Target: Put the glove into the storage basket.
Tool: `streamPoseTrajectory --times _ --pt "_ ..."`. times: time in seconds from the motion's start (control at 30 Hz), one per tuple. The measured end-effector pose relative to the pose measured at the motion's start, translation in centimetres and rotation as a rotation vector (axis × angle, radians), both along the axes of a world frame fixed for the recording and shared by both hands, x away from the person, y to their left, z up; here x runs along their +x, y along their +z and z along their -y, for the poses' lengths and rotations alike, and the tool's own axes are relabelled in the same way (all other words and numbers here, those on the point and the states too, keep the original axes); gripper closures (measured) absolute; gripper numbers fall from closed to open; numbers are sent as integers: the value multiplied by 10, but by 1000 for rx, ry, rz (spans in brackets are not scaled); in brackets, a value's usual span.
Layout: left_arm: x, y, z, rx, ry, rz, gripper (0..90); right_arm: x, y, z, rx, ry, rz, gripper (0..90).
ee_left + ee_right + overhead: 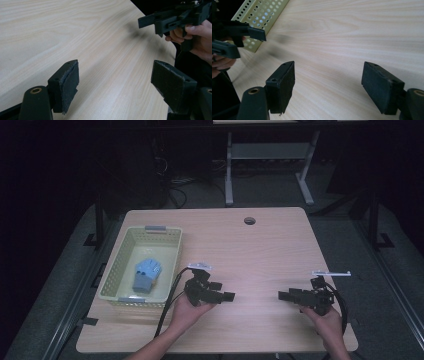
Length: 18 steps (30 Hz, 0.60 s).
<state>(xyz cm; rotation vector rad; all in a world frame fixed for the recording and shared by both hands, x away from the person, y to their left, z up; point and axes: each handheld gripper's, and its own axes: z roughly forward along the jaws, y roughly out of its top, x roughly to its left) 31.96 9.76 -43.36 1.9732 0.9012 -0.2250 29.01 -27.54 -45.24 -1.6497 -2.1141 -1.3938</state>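
Observation:
A pale yellow perforated basket (116, 262) stands on the left of the wooden table (260, 245), and a blue folded item (146, 274) lies inside it. My left gripper (225, 292) is held low over the table just right of the basket, pointing right. Its jaws (115, 85) are spread wide with nothing between them. My right gripper (286, 295) is near the front right and points left toward it, also open and empty (328, 85). The two grippers face each other with a gap of bare wood between them. In the right gripper view, the basket's corner (262, 15) sits behind the left gripper (239, 37).
A round cable hole (249, 220) is near the table's far edge. Beyond the table, a white desk frame (270, 155) and cables lie on the dark floor. A hand (197, 37) holds the right gripper (172, 20) near the table's right edge.

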Motion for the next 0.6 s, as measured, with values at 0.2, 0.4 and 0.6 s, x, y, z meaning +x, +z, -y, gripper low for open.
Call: streamPoseTrajectory --times 0.2,0.4,0.6 --pt "-12 -11 -3 -3 -8 10 226 -11 -4 -2 8 8 1 266" --pt "-26 -17 -6 -15 -18 16 226 -19 -5 -5 0 13 19 266" --pt "-40 -25 -7 1 -53 44 226 -24 -2 -10 -26 19 47 265"
